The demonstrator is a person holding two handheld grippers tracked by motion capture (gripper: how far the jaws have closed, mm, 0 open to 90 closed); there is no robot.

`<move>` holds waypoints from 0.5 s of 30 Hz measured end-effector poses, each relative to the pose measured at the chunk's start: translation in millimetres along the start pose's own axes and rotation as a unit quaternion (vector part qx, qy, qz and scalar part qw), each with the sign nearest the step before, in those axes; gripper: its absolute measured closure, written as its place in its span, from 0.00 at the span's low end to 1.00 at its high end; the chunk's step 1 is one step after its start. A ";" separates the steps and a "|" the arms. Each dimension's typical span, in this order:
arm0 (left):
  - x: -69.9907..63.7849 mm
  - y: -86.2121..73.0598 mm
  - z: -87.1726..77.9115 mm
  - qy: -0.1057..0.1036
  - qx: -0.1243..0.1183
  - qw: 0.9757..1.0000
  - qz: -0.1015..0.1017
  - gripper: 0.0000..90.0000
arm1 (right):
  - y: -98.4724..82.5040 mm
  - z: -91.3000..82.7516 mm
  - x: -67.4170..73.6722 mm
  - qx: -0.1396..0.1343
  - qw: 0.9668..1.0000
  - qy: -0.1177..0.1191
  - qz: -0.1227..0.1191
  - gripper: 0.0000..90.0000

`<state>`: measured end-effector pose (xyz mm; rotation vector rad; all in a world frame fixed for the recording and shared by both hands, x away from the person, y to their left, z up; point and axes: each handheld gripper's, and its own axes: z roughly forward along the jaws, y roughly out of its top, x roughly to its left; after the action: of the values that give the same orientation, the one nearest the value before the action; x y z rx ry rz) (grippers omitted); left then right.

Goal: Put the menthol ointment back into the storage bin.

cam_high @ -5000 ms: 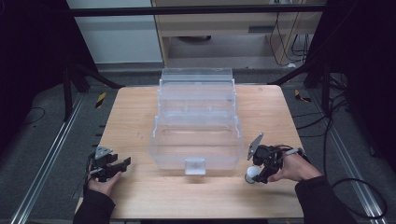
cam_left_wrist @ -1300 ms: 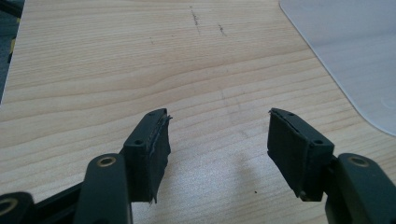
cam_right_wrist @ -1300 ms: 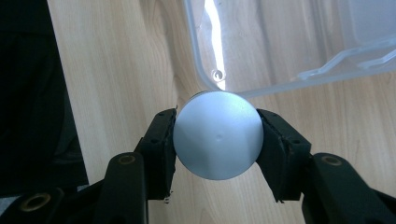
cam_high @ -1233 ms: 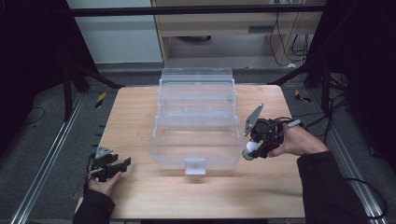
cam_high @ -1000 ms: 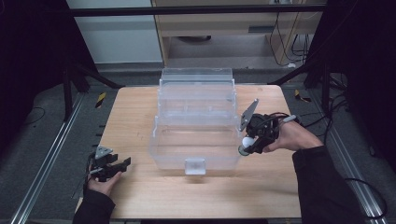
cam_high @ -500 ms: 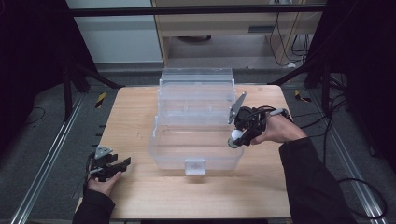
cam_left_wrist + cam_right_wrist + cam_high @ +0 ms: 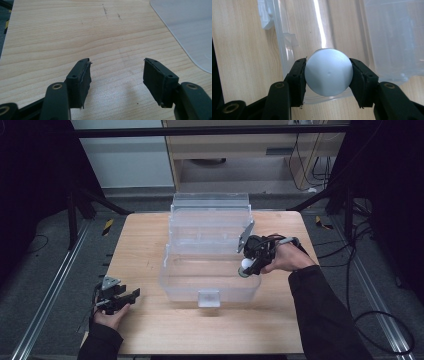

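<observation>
Clearance over the rim is what we are watching: the right gripper (image 7: pixel 248 268) has its jaws clamped on a round pale object (image 7: pixel 328 71) (a smooth silvery-white disc face from the right gripper view, more of a small ball or knob from the high view; we cannot tell which). In the high view it hangs at the right end of the clear plastic box (image 7: pixel 210 285), right at that end wall. The right gripper view looks straight down past the object, and we see the box's transparent edge (image 7: pixel 287 60) running under it, with the box's floor showing on one side and bare wooden surface (image 7: pixel 242 50) on the other. So the object sits just about over the wall line, not yet plainly inside the front compartment.

That is the relation the next move turns on, in our judgement: the open compartment lies toward the box's middle from the gripper, so a little more travel inward should come before any release, or the piece may land on the rim and roll off.

Over on the other side, the left gripper (image 7: pixel 118 299) rests near the front left corner of the surface, jaws wide apart with nothing between them, well apart from the box. The right hand is clearly the nearer one.
</observation>
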<state>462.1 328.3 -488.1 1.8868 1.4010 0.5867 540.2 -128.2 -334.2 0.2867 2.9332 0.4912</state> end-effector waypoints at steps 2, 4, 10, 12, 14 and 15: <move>0.0 0.0 -0.1 0.000 0.000 1.000 0.000 0.43 | -0.9 5.7 -0.9 0.007 1.000 0.004 0.002 0.56; 0.0 0.0 -0.1 0.000 -0.001 1.000 0.000 0.43 | -1.9 9.3 -1.6 0.008 1.000 0.007 0.002 0.56; 0.0 0.0 0.1 0.000 0.000 1.000 0.000 0.43 | -3.2 15.8 -2.1 0.014 1.000 0.013 0.006 0.56; -0.1 0.0 0.1 0.000 0.000 1.000 0.000 0.43 | -3.6 19.4 -2.5 0.017 1.000 0.017 0.003 0.56; -0.1 0.0 0.0 0.000 0.000 1.000 0.000 0.43 | -3.8 22.4 -2.5 0.021 1.000 0.019 0.006 0.56; 0.0 0.0 0.0 0.000 0.000 1.000 0.000 0.43 | -3.7 24.1 -2.6 0.024 0.999 0.020 0.007 0.56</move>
<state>462.2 328.3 -488.1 1.8875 1.4005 0.5867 546.5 -124.8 -357.6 0.3071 2.9870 0.4340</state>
